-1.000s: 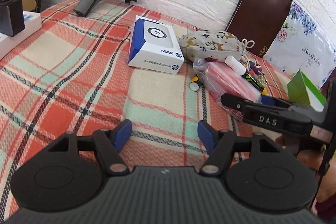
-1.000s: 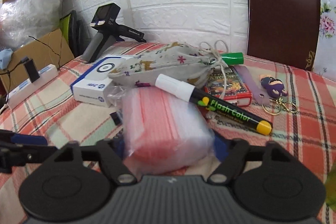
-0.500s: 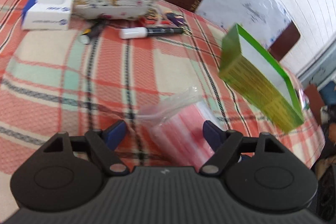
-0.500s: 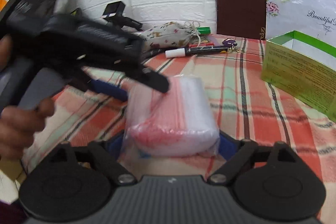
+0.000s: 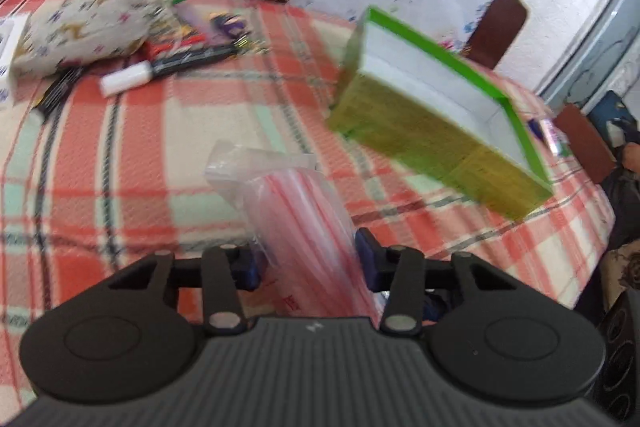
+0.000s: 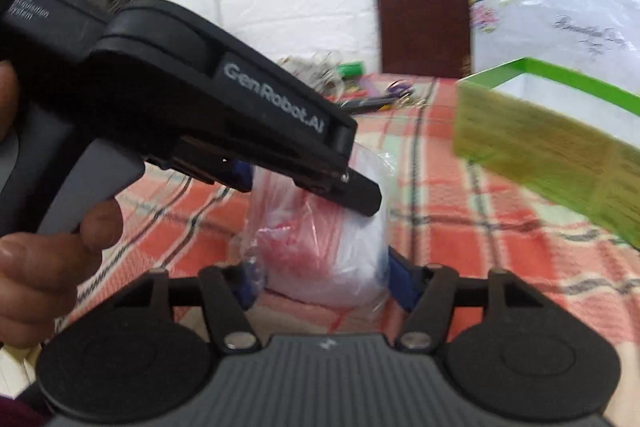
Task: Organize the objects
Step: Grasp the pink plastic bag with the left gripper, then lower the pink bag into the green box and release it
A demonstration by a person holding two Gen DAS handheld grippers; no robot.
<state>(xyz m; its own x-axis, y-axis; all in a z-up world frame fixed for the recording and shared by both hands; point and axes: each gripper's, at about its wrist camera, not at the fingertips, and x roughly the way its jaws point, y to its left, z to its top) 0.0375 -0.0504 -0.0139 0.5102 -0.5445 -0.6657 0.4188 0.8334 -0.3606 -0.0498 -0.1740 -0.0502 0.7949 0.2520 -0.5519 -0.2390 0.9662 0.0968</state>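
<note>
A clear plastic bag of pink-red sheets (image 5: 304, 223) is held above the plaid cloth. My left gripper (image 5: 308, 259) is shut on it, blue pads pressed against both sides. My right gripper (image 6: 320, 283) is shut on the same bag (image 6: 320, 251) from the other end. The left gripper's body (image 6: 224, 115) crosses the right wrist view over the bag. A green open box (image 5: 436, 119) stands to the right, also showing in the right wrist view (image 6: 552, 147).
At the back left lie a patterned fabric pouch (image 5: 84, 27), a black marker with white cap (image 5: 168, 67), a purple keychain (image 5: 228, 25) and a green tube (image 6: 352, 69). A dark chair back (image 6: 424, 11) stands against the white wall. The table edge drops off at right.
The right gripper lifted the bag off the pile and brought it forward. The left gripper swung right and closed on the bag, so both now hold it near the green box.
</note>
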